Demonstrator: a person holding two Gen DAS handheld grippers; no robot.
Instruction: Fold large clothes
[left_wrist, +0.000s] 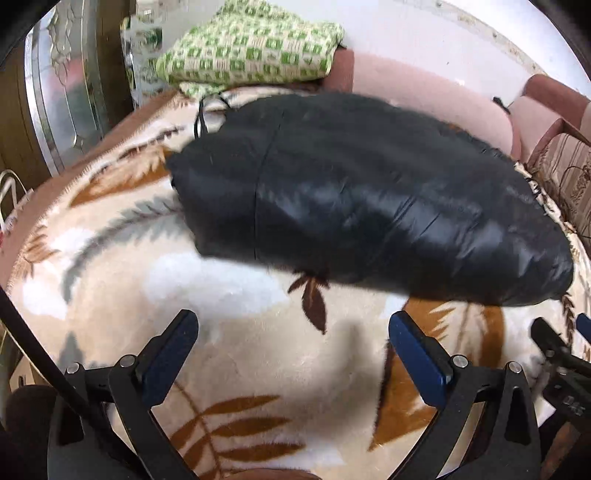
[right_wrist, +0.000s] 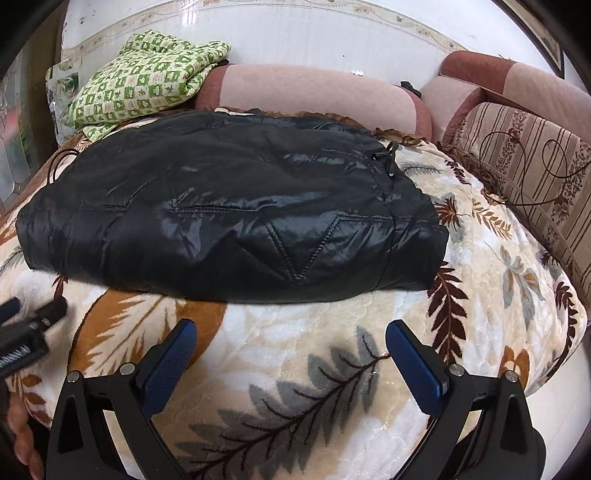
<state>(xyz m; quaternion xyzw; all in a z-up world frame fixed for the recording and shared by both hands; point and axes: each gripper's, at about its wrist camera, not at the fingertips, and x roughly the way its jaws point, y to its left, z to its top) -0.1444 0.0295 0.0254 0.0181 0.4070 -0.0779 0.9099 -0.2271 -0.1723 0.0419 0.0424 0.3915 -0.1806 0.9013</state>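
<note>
A shiny black quilted jacket (left_wrist: 369, 199) lies folded into a thick bundle on a cream blanket with leaf patterns (left_wrist: 240, 332). It also shows in the right wrist view (right_wrist: 229, 214), with a drawstring toggle at its right end. My left gripper (left_wrist: 291, 328) is open and empty, held above the blanket in front of the jacket. My right gripper (right_wrist: 291, 336) is open and empty, also in front of the jacket and apart from it. The right gripper shows at the right edge of the left wrist view (left_wrist: 561, 350); the left gripper shows at the left edge of the right wrist view (right_wrist: 33, 321).
A folded green-and-white checked cloth (right_wrist: 144, 81) lies behind the jacket at the back left. Pink bolster cushions (right_wrist: 314, 96) line the back against a white wall. A striped patterned cushion (right_wrist: 532, 173) stands at the right. A glass door panel (left_wrist: 62, 96) stands at the left.
</note>
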